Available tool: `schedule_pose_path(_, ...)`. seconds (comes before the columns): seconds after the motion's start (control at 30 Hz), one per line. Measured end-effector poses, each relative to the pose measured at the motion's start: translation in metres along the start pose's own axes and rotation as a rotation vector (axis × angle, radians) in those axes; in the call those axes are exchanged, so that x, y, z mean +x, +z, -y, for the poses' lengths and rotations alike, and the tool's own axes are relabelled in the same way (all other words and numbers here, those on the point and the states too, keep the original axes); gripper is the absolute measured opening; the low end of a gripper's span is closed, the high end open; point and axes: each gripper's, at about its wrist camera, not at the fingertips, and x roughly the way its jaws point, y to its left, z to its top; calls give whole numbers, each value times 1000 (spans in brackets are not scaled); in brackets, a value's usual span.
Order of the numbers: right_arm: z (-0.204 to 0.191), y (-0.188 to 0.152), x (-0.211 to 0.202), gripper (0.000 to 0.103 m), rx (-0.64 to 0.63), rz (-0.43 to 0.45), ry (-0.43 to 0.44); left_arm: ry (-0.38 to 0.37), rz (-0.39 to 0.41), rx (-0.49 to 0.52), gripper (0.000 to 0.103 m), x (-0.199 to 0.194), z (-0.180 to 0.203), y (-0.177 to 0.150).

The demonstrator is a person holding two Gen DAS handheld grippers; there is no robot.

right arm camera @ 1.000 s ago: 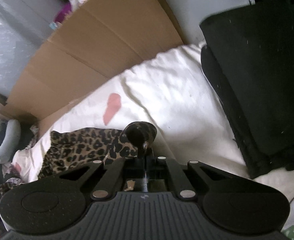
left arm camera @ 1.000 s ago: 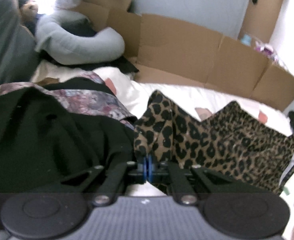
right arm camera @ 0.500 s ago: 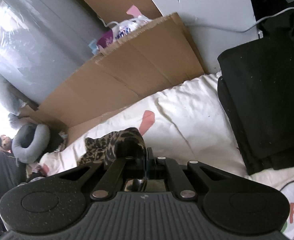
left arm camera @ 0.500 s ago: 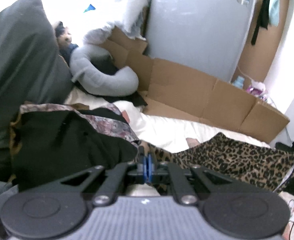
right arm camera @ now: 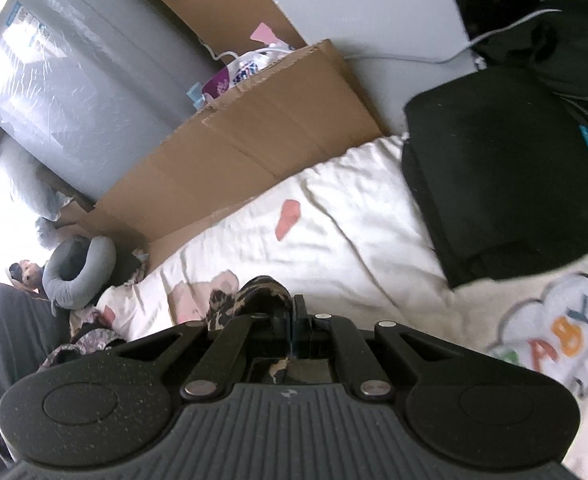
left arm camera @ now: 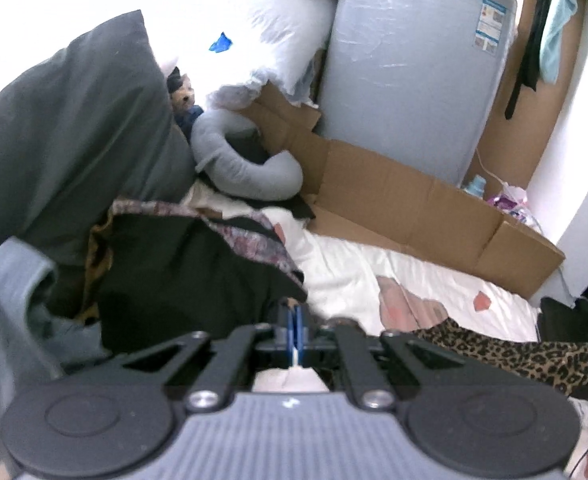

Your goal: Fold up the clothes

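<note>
A cluttered bedroom: a bed under a white printed sheet (right arm camera: 365,216), walled at twelve o'clock by flattened cardboard (left arm camera: 405,200).

The right gripper (right arm camera: 294,320) had its fingers pinched shut on a bunched edge of the leopard-print garment (right arm camera: 250,300), cloth showing between and behind them. The left gripper (left arm camera: 294,320) also had its fingers pressed together; whether any cloth was caught there I could not tell. In the left view the garment (left arm camera: 505,354) trailed across the sheet toward three o'clock.

My worry: the thin, bunched hold could slip, or the cloth could sag and crease crookedly.

Around lay a dark clothes heap (left arm camera: 182,276) at nine o'clock, a stack of black garments (right arm camera: 505,184) at two o'clock, a grey neck pillow (left arm camera: 246,168), and a wrapped grey mattress (left arm camera: 409,68).
</note>
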Motion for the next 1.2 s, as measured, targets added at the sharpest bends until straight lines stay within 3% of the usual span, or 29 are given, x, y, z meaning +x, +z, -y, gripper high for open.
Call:
schedule_pose_path(0.13, 16, -14, -26, 0, 17, -26, -22, 18, -49, -3, 2, -19, -4, -22)
schedule_pose_path(0.4, 35, -32, -55, 0, 16, -64, -67, 55, -144, -100, 2, -47, -23, -64)
schedule_pose_path(0.6, 48, -41, -67, 0, 30, -90, -104, 91, -251, -135, 2, -44, -33, -90)
schedule_pose_path(0.77, 59, -48, -76, 2, 41, -112, -135, 152, -284, -119, 8, -44, -41, -99)
schedule_pose_path(0.83, 64, -49, -81, 9, 34, -116, -151, 152, -287, -125, 8, -42, -46, -98)
schedule_pose_path(0.9, 69, -49, -86, 25, 23, -112, -172, 158, -285, -112, 8, -40, -46, -98)
schedule_pose_path(0.97, 76, -48, -90, 34, 24, -107, -195, 148, -288, -109, 15, -35, -45, -97)
schedule_pose_path(1.2, 81, -45, -89, 40, 1, -100, -186, 115, -300, -95, 35, -6, -39, -96)
